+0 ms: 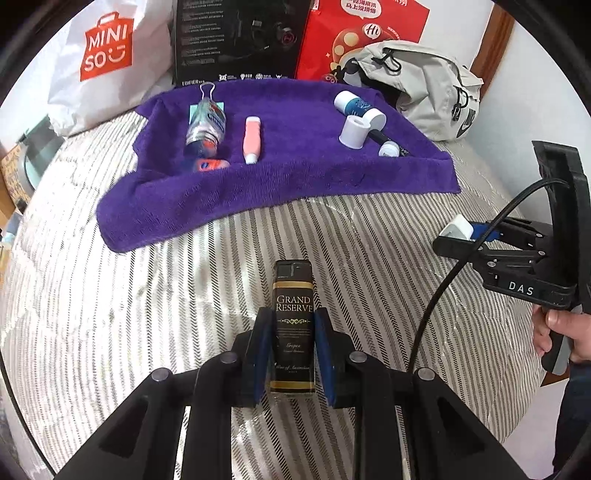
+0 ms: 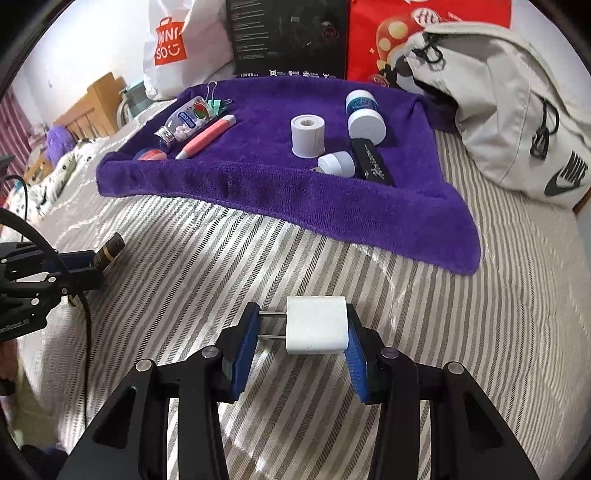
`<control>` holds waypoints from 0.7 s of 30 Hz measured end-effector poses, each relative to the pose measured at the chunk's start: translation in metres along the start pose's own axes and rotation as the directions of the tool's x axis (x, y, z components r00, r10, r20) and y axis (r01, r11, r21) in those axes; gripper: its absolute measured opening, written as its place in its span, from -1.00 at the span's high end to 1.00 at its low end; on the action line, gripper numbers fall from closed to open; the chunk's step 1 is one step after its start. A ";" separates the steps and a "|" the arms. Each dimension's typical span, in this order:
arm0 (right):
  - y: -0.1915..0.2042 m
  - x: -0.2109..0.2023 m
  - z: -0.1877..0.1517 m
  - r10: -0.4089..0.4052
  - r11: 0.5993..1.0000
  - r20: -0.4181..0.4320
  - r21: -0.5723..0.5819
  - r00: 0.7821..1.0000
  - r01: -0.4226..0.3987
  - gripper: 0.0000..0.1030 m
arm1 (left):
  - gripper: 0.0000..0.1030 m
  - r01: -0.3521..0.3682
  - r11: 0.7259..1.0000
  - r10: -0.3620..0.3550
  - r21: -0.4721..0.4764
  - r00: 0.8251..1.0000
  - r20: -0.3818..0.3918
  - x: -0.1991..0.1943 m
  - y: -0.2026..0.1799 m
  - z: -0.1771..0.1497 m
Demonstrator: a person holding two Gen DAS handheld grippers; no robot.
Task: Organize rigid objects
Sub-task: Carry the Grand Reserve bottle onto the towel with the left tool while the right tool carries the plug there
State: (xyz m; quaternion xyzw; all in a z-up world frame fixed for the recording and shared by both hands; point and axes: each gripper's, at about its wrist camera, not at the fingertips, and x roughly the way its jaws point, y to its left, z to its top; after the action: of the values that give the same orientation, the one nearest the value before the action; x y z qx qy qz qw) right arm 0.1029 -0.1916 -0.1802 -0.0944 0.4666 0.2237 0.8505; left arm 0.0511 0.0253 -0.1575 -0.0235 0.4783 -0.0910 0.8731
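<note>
My left gripper (image 1: 293,334) is shut on a black "Grand Reserve" lighter (image 1: 293,291), held upright between its blue pads above the striped bedcover (image 1: 147,295). A white plug charger (image 2: 317,325) sits in my right gripper (image 2: 301,326), which is shut on it, with the prongs pointing at the left pad. Beyond both lies a purple towel (image 1: 280,181) carrying a clear bottle (image 1: 207,123), a pink tube (image 1: 252,138), a white roll (image 1: 354,131), a blue-and-white jar (image 1: 356,105), a small white cap (image 1: 388,149) and a black case (image 2: 371,166).
Behind the towel stand a white Miniso bag (image 1: 107,55), a black box (image 1: 240,37) and a red bag (image 1: 362,26). A grey backpack (image 2: 509,103) lies at the right. A hand (image 1: 561,332) holds the right gripper's handle. Striped bedcover stretches between grippers and towel.
</note>
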 end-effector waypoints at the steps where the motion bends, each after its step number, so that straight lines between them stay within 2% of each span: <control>1: -0.001 -0.001 0.000 0.009 1.000 -0.001 0.006 1.000 -0.009 0.16 | 0.57 0.000 1.000 0.000 0.003 1.000 0.000 -0.002 0.000 0.001; 11: -0.006 -0.016 0.012 0.061 0.998 0.010 0.020 0.998 -0.061 0.16 | 0.57 -0.001 1.000 0.001 0.014 1.000 0.016 -0.010 0.002 0.023; 21: 0.000 -0.028 0.052 0.117 0.993 0.047 -0.016 0.992 -0.116 0.16 | 0.57 0.026 1.000 -0.025 0.000 0.998 0.052 -0.012 0.012 0.059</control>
State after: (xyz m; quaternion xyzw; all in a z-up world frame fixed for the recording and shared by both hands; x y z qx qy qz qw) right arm 0.1289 -0.1806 -0.1280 -0.0671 0.4494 0.2781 0.8463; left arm 0.0961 0.0371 -0.1171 -0.0325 0.4549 -0.1012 0.8842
